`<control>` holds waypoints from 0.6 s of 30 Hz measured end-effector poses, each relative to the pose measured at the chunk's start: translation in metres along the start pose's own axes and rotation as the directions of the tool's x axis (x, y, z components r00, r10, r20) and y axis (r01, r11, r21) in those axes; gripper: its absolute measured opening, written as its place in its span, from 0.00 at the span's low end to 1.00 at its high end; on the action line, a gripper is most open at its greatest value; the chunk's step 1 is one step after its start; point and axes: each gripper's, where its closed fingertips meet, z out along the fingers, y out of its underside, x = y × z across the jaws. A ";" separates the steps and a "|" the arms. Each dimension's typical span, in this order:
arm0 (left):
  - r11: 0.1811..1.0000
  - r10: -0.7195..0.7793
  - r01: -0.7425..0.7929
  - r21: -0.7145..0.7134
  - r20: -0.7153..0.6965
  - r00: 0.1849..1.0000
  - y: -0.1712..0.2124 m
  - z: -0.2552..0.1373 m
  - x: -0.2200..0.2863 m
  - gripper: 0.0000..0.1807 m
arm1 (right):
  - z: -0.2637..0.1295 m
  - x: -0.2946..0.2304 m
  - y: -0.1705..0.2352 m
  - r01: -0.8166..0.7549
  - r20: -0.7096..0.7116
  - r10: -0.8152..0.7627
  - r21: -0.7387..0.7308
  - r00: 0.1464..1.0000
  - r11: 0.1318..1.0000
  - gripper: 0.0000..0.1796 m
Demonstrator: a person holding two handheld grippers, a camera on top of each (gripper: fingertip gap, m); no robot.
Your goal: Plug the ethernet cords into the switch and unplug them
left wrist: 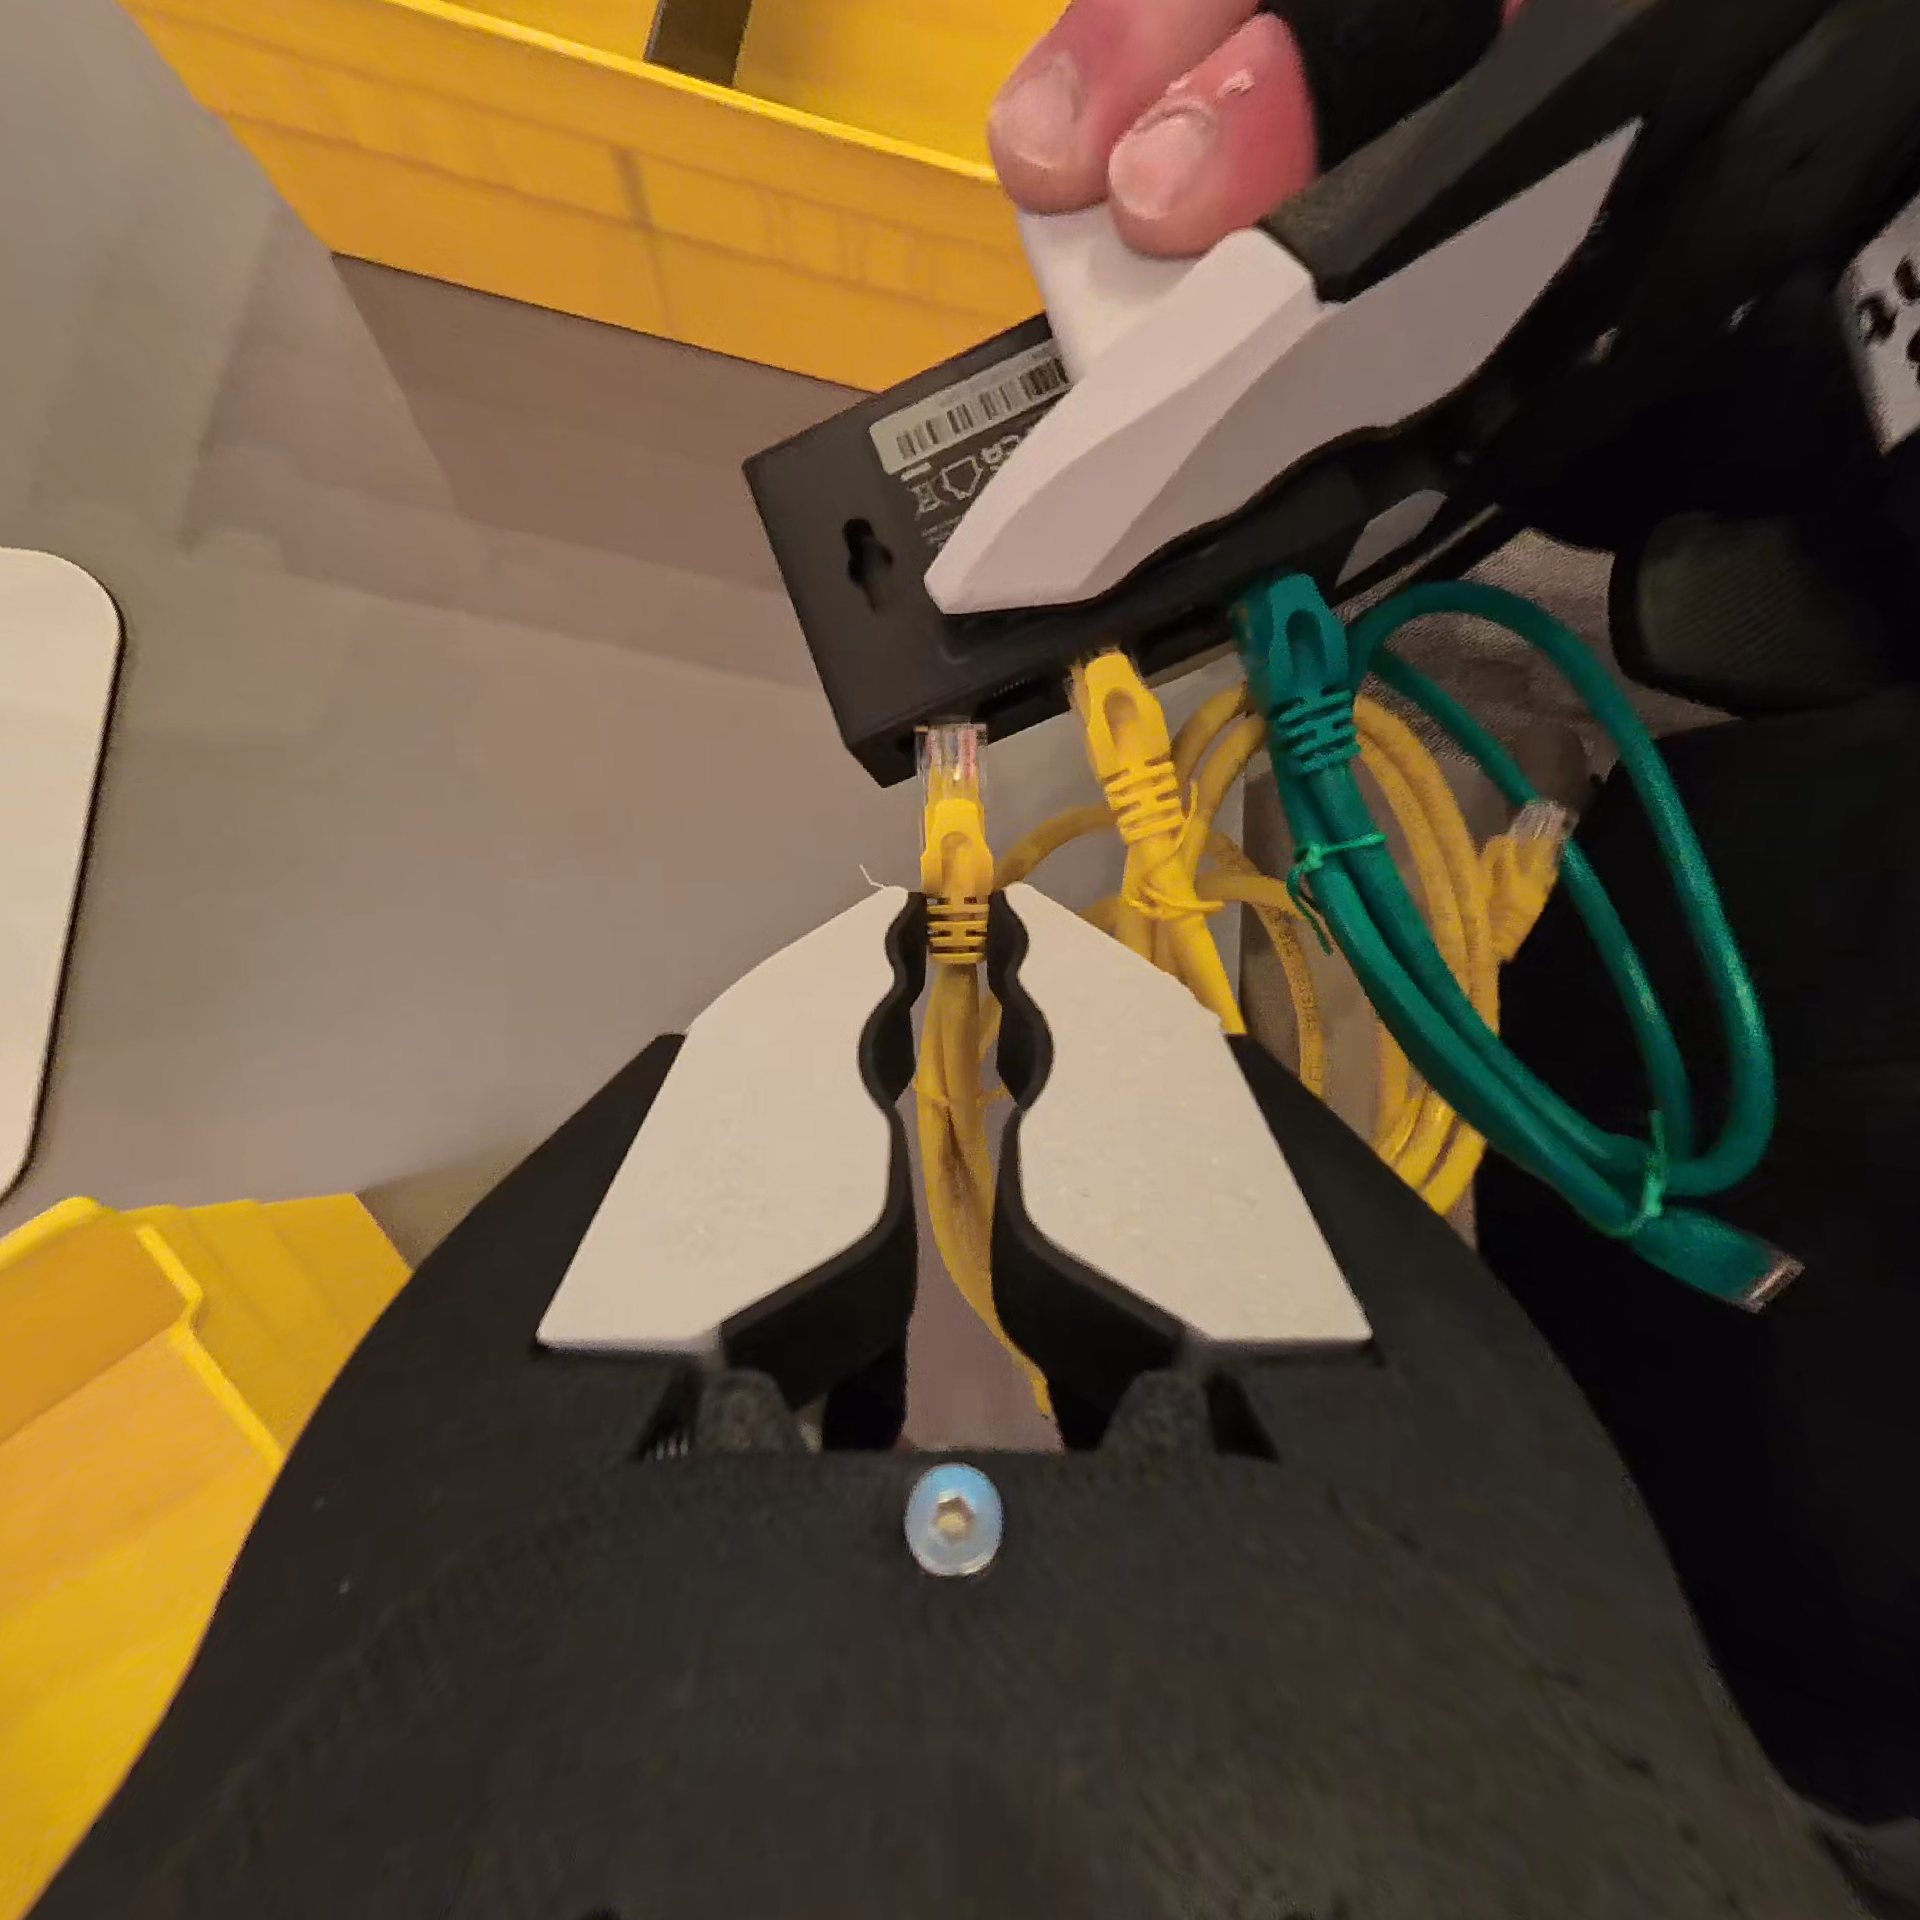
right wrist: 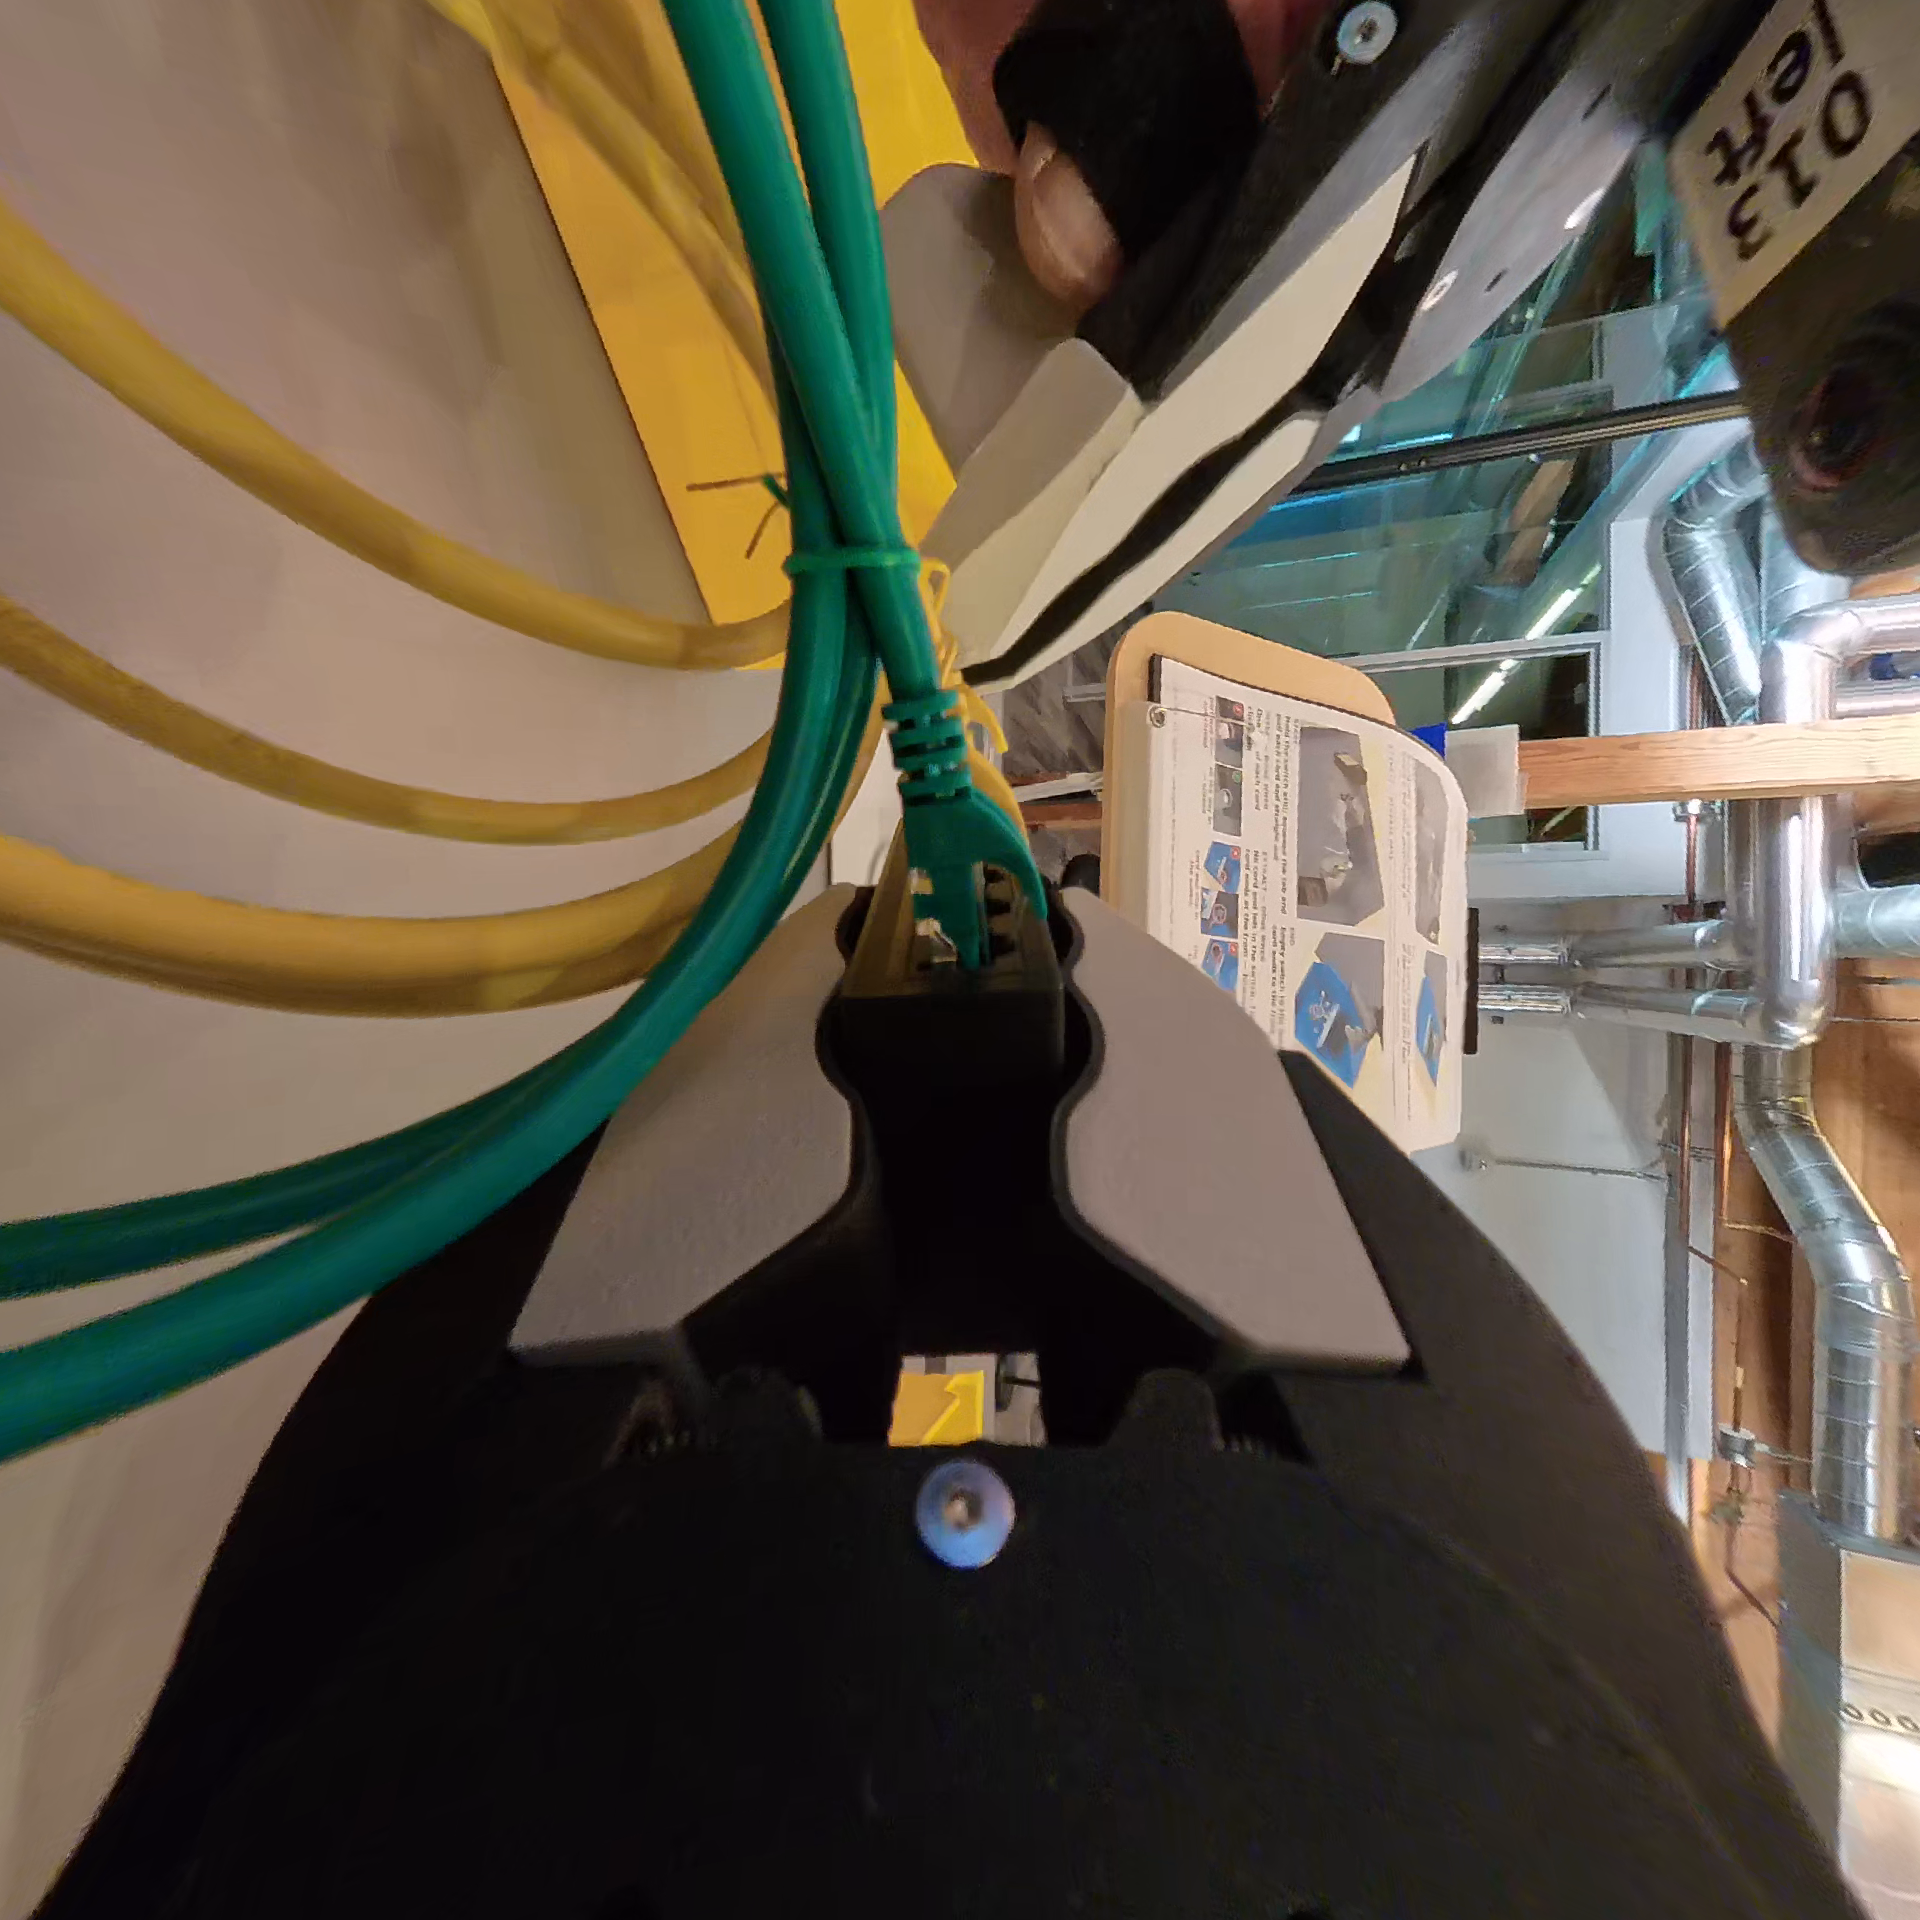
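Switch, small black plastic box (left wrist: 883,540), held in air by right claw (left wrist: 997,582), clamped on its body. Left claw (left wrist: 954,930) grips yellow ethernet cord's ribbed boot (left wrist: 954,914); clear plug at end port. We keep plug square, push straight. Barcode sticker (left wrist: 977,421), claw tag (right wrist: 1787,135): writing left unread.

Plug (left wrist: 954,883) btwn fingers (left wrist: 790,1122), below switch (left wrist: 831,582).
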 end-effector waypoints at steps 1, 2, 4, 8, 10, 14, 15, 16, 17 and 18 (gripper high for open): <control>1.000 -0.027 0.027 0.004 -0.008 1.000 0.000 0.001 0.000 0.06 | 0.001 0.001 0.000 0.003 -0.007 -0.003 -0.007 1.000 1.000 0.16; 0.999 -0.034 0.034 0.003 -0.007 0.999 0.001 0.002 0.000 0.06 | 0.001 0.000 0.001 0.007 -0.007 -0.008 -0.012 1.000 1.000 0.16; 0.998 -0.056 0.056 0.009 -0.004 0.998 0.000 0.004 -0.001 0.06 | 0.003 0.001 0.001 0.018 -0.018 -0.019 -0.023 1.000 1.000 0.16; 0.995 -0.098 0.098 -0.007 0.002 0.995 0.001 0.004 -0.002 0.06 | 0.005 0.000 0.002 0.043 -0.015 -0.044 -0.045 0.999 0.998 0.16; 0.990 -0.141 0.141 -0.018 -0.005 0.990 0.002 0.004 -0.003 0.06 | 0.007 0.000 0.002 0.065 -0.022 -0.066 -0.055 0.998 0.996 0.16; 0.972 -0.233 0.231 -0.044 -0.027 0.972 0.006 0.005 -0.008 0.06 | 0.012 -0.004 -0.002 0.096 -0.037 -0.099 -0.067 0.994 0.993 0.16; 0.976 -0.214 0.212 -0.050 -0.019 0.977 0.007 0.006 -0.009 0.06 | 0.015 -0.007 -0.003 0.097 -0.027 -0.099 -0.070 0.995 0.993 0.16; 0.981 -0.183 0.183 -0.061 0.006 0.983 0.008 0.007 -0.010 0.06 | 0.017 -0.009 -0.004 0.101 -0.020 -0.102 -0.065 0.995 0.993 0.16; 0.982 -0.180 0.180 -0.064 0.017 0.984 0.008 0.006 -0.011 0.06 | 0.018 -0.009 -0.004 0.103 -0.017 -0.104 -0.059 0.994 0.993 0.16; 0.983 -0.175 0.175 -0.062 0.015 0.984 0.007 0.006 -0.011 0.06 | 0.018 -0.008 -0.004 0.102 -0.015 -0.103 -0.050 0.995 0.993 0.16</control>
